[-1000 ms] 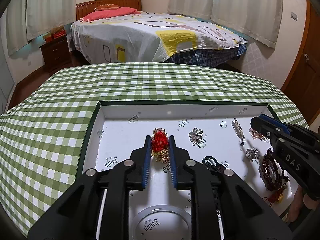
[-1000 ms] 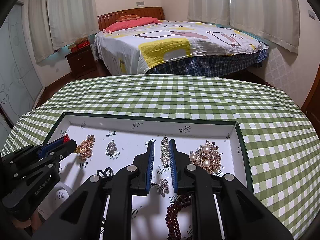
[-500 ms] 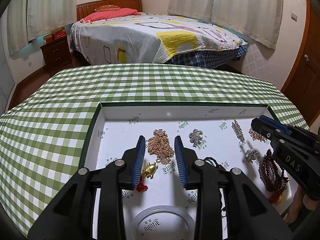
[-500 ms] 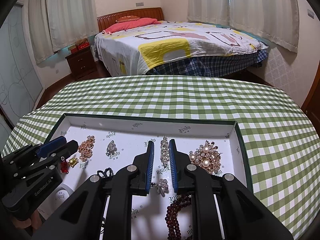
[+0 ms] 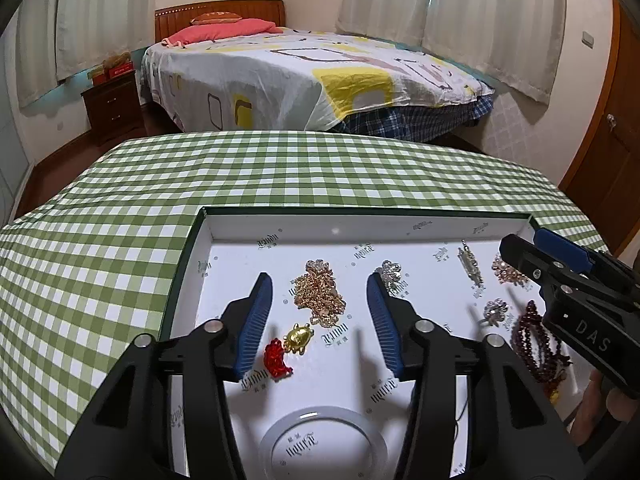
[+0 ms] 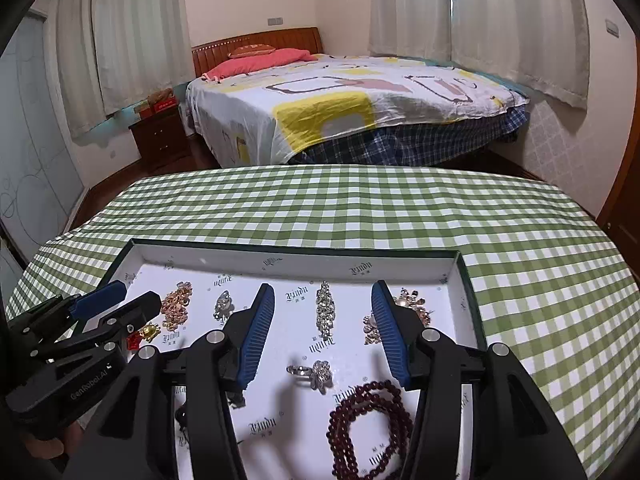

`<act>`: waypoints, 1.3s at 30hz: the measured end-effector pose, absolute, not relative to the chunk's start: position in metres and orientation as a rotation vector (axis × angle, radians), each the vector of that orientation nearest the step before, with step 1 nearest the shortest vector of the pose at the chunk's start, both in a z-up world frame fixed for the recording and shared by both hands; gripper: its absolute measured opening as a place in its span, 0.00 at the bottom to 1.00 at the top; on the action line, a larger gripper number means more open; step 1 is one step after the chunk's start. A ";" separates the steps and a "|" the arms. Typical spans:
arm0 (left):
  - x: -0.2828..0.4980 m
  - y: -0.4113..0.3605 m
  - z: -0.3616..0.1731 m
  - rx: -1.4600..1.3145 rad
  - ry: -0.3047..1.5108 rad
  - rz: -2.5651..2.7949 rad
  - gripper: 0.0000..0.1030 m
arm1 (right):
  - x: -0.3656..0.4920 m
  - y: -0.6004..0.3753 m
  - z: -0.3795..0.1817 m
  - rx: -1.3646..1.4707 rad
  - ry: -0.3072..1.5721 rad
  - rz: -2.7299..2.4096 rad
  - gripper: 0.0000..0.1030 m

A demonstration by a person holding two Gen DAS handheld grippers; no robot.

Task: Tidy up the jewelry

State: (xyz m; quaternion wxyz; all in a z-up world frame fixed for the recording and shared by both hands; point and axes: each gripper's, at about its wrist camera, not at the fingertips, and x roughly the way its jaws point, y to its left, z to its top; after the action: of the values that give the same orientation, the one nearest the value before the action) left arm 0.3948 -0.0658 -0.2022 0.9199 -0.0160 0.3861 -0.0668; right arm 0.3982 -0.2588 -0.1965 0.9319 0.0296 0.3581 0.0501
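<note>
A white tray [image 5: 200, 280] with a green rim lies on the checked table. My left gripper [image 5: 318, 280] hangs over it with its jaws opening. Between the jaws, untouched, lie a gold chain [image 5: 318, 294], its gold turtle charm [image 5: 298, 338] and a red charm [image 5: 277, 364]. My right gripper [image 6: 322, 288] is also opening, above a long crystal brooch [image 6: 325, 312] that rests flat on the tray. A flower ring [image 6: 316, 372] and a dark red bead bracelet [image 6: 368, 412] lie nearer the camera. Each gripper shows in the other's view: right gripper [image 5: 524, 240], left gripper [image 6: 134, 294].
A pearl brooch [image 6: 412, 308] sits behind the right finger, and a silver flower brooch [image 5: 391, 274] lies by the left gripper's right finger. A round white disc [image 5: 322, 440] lies at the tray's near edge. The green checked cloth [image 5: 100, 280] surrounds the tray, with a bed beyond.
The left jaws spread and let go of the red-and-gold charm piece, which dropped onto the tray. The right jaws went from shut to wide apart over the crystal brooch.
</note>
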 end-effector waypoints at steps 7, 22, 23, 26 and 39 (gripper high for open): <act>0.358 -0.065 -0.175 -0.026 0.743 -0.125 0.70 | 0.362 -0.267 -0.179 0.090 0.692 0.093 0.58; 0.226 -0.057 -0.089 -0.043 0.605 -0.075 0.90 | 0.234 -0.271 -0.106 0.074 0.569 0.071 0.73; 0.216 -0.056 -0.082 -0.043 0.588 -0.070 0.90 | 0.225 -0.270 -0.099 0.070 0.553 0.075 0.73; 0.198 -0.053 -0.068 -0.047 0.565 -0.067 0.91 | 0.203 -0.269 -0.083 0.068 0.516 0.083 0.74; 0.130 -0.051 -0.026 -0.036 0.460 -0.050 0.91 | 0.145 -0.267 -0.054 0.061 0.431 0.107 0.78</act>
State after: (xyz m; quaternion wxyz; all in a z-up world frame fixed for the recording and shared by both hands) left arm 0.1300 -0.0511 -0.0261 0.9732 -0.0177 0.2279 -0.0247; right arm 0.1454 -0.2666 -0.0544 0.9750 0.0302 0.2139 0.0529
